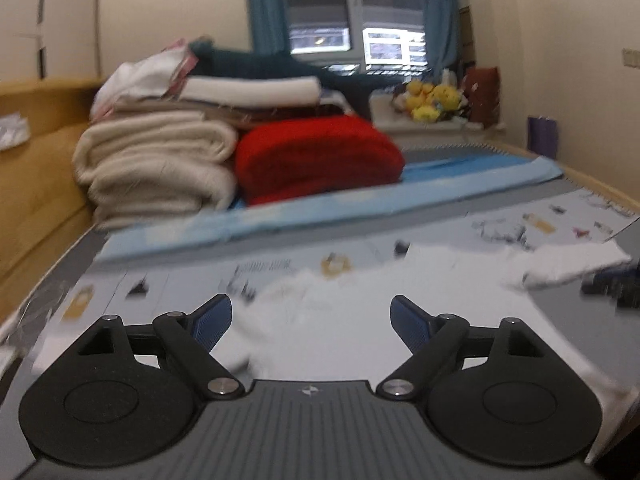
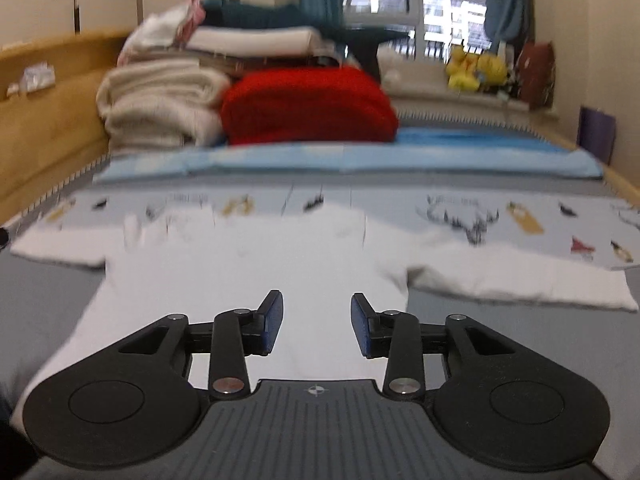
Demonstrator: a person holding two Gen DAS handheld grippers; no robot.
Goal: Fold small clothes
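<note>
Two grippers hover over the bed, both empty. The left gripper has its jaws spread wide above the white shirt; the right gripper is parted less, over the shirt's body. The shirt lies flat on grey mattress, sleeves out. Folded blankets sit well behind. Only the left view shows something dark beside a sleeve, too blurred to name.

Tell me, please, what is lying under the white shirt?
The white shirt lies spread on a printed sheet, which shows beyond its collar and sleeves; grey bedding shows beside its body. What lies under its middle is covered.
</note>
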